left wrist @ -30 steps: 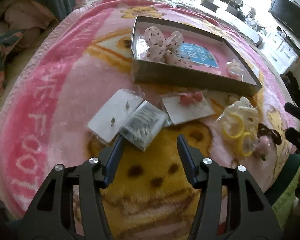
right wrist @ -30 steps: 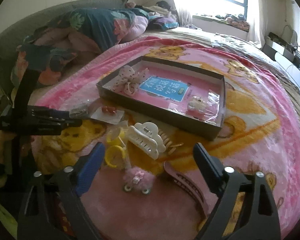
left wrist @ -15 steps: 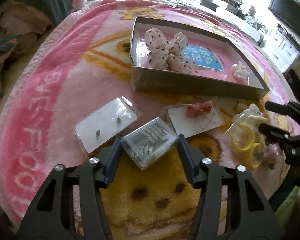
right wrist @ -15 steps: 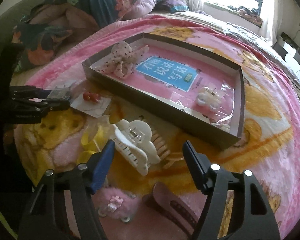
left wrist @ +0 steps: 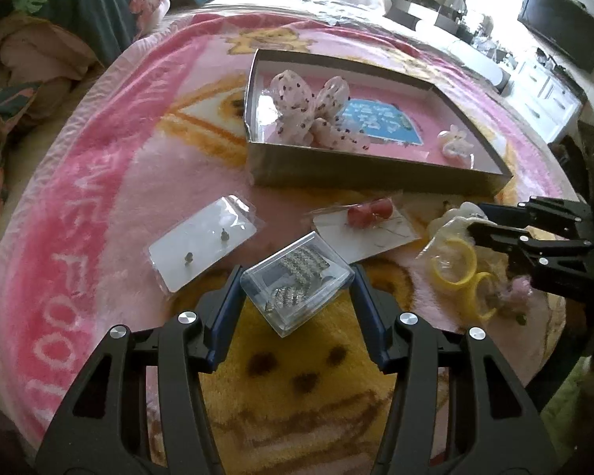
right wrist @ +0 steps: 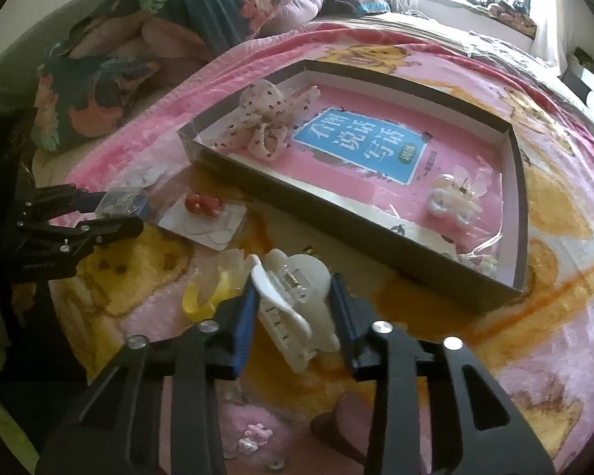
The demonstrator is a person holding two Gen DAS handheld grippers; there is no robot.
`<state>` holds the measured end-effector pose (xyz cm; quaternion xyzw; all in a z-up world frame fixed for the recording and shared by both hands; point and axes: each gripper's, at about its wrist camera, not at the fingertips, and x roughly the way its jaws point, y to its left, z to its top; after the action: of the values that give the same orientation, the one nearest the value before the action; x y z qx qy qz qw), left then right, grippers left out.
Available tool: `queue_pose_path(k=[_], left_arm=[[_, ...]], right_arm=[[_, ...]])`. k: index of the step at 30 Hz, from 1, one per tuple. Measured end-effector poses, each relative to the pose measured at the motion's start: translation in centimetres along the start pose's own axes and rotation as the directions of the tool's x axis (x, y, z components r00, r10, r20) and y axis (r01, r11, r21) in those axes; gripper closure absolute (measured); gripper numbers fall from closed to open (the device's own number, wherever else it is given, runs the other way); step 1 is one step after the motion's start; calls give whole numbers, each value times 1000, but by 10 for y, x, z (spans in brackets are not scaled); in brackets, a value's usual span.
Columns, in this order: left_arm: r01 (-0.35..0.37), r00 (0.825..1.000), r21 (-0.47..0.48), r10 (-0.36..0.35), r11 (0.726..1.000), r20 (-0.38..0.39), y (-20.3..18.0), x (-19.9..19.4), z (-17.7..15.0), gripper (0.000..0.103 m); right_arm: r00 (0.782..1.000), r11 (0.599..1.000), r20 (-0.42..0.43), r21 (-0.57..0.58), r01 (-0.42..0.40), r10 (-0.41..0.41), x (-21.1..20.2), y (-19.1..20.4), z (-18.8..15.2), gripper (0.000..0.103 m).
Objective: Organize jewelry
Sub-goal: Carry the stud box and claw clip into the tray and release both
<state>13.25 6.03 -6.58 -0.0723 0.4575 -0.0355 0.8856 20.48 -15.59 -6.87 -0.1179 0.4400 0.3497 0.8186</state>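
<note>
My left gripper [left wrist: 297,277] is shut on a clear plastic box of rhinestone jewelry [left wrist: 297,283], held just above the blanket; it also shows in the right wrist view [right wrist: 120,202]. My right gripper [right wrist: 293,289] is shut on a white claw hair clip [right wrist: 293,297]. A shallow cardboard box [left wrist: 376,176] lies beyond, holding a dotted bow [left wrist: 313,111] and a small white clip [left wrist: 455,144]. It also shows in the right wrist view [right wrist: 376,241].
On the pink and yellow blanket lie an earring card in a bag [left wrist: 202,243], a card with red beads [left wrist: 368,221], yellow rings [left wrist: 455,263], a pink fluffy clip [right wrist: 253,431] and a dark pink clip [right wrist: 348,423]. Bedding is piled at the left [right wrist: 138,39].
My left gripper moved forward and closed on the clear jewelry box. My right gripper moved forward and down and closed on the white claw clip.
</note>
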Motion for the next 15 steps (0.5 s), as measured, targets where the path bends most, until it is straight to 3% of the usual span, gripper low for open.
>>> queue_pose_path(k=[6, 15], left_arm=[[10, 1000, -14, -10, 1000, 4, 0, -5, -3, 58], [20, 999, -4, -20, 1000, 34, -7, -22, -7, 58]], right_arm=[[999, 1000, 49, -1, -9, 9, -17, 9, -9, 70], [984, 993, 155, 90, 80, -93, -68, -6, -32, 70]])
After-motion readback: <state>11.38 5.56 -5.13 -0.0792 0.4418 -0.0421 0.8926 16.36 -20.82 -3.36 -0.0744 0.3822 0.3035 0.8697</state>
